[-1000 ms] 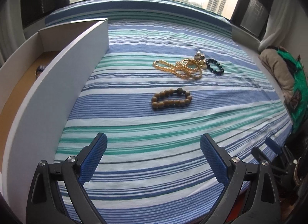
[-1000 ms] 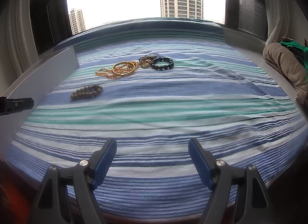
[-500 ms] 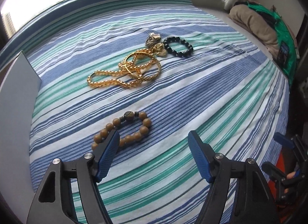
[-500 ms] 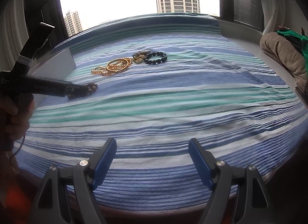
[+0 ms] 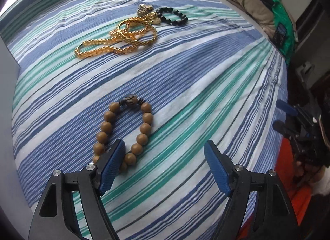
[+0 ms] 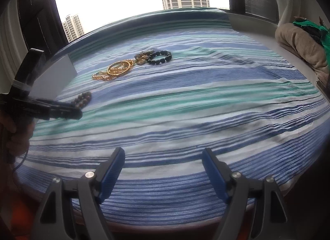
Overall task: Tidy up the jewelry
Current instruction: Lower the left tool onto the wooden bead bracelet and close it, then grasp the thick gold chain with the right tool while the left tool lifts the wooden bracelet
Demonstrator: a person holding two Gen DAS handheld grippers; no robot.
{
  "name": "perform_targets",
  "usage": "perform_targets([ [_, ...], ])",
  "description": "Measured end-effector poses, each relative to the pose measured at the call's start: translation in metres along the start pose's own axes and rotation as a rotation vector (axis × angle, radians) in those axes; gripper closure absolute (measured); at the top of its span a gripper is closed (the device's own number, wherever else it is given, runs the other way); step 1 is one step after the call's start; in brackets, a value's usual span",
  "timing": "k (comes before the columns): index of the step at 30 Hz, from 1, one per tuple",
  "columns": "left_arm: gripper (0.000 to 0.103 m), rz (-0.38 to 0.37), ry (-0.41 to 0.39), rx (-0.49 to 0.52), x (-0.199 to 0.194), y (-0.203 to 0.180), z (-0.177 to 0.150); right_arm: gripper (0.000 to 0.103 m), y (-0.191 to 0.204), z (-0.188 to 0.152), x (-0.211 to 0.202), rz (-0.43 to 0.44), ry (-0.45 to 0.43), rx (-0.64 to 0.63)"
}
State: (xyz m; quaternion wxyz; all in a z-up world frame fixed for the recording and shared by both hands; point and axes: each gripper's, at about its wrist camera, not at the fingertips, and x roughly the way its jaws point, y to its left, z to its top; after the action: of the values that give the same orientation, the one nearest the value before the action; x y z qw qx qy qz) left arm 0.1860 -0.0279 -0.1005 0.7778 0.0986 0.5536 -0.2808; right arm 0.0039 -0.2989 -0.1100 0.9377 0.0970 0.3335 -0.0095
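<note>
A brown wooden bead bracelet (image 5: pixel 125 130) lies on the striped bedspread (image 5: pixel 206 79). My left gripper (image 5: pixel 165 159) is open just above it, with the left fingertip (image 5: pixel 113 157) over the bracelet's near end. Farther off lie a gold bead necklace with gold bangles (image 5: pixel 121 35), a small metal trinket (image 5: pixel 144 9) and a black bead bracelet (image 5: pixel 172 16). My right gripper (image 6: pixel 163 169) is open and empty at the bed's near edge. In the right wrist view the left gripper (image 6: pixel 61 112) reaches the brown bracelet (image 6: pixel 82 98); the gold pieces (image 6: pixel 115 69) and black bracelet (image 6: pixel 159 57) lie beyond.
A white drawer wall (image 6: pixel 55 79) stands at the bed's left side. Folded beige and green clothes (image 6: pixel 299 41) lie at the right. Windows with tall buildings are behind the bed. The right gripper also shows at the right edge of the left wrist view (image 5: pixel 297 124).
My left gripper has moved forward and down from beside the drawer to the brown bracelet, which now sits at its left fingertip. My right gripper has hardly moved.
</note>
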Motion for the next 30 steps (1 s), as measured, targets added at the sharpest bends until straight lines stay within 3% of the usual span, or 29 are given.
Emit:
perform_targets([
  [2, 0.023, 0.049, -0.012, -0.043, -0.009, 0.007, -0.003, 0.025, 0.001, 0.0, -0.001, -0.001, -0.004, -0.002],
  [5, 0.024, 0.038, -0.028, -0.149, -0.012, 0.013, 0.004, 0.025, 0.003, 0.0, 0.001, 0.002, -0.003, -0.002],
  [7, 0.029, 0.071, -0.038, -0.166, -0.007, 0.006, 0.013, 0.025, 0.006, 0.0, 0.002, 0.006, 0.002, -0.004],
  [9, 0.046, 0.108, -0.034, -0.169, 0.003, -0.003, 0.022, 0.025, 0.009, 0.0, 0.001, 0.007, 0.002, -0.013],
  [10, 0.048, 0.131, -0.028, -0.177, 0.01, -0.008, 0.027, 0.025, 0.01, -0.001, -0.001, 0.007, -0.002, -0.019],
  [14, 0.047, 0.279, -0.069, -0.228, 0.024, -0.018, 0.041, 0.024, 0.011, -0.001, -0.007, -0.003, -0.017, -0.025],
  [16, 0.05, 0.293, -0.102, -0.253, 0.024, -0.017, 0.04, 0.024, 0.009, -0.001, -0.009, -0.006, -0.019, -0.019],
  [18, 0.093, 0.306, -0.131, -0.26, 0.019, -0.013, 0.035, 0.024, 0.006, -0.001, -0.01, -0.011, -0.021, -0.013],
  [22, 0.094, 0.144, -0.159, -0.352, 0.006, 0.01, 0.017, 0.025, 0.002, -0.002, -0.01, -0.017, -0.02, -0.004],
  [27, 0.094, -0.16, -0.324, -0.547, -0.031, 0.04, -0.025, 0.025, 0.005, 0.011, -0.01, 0.026, -0.02, -0.015],
  [30, 0.094, -0.289, -0.403, -0.662, -0.05, 0.057, -0.05, 0.025, 0.008, 0.041, -0.006, 0.119, -0.012, -0.021],
])
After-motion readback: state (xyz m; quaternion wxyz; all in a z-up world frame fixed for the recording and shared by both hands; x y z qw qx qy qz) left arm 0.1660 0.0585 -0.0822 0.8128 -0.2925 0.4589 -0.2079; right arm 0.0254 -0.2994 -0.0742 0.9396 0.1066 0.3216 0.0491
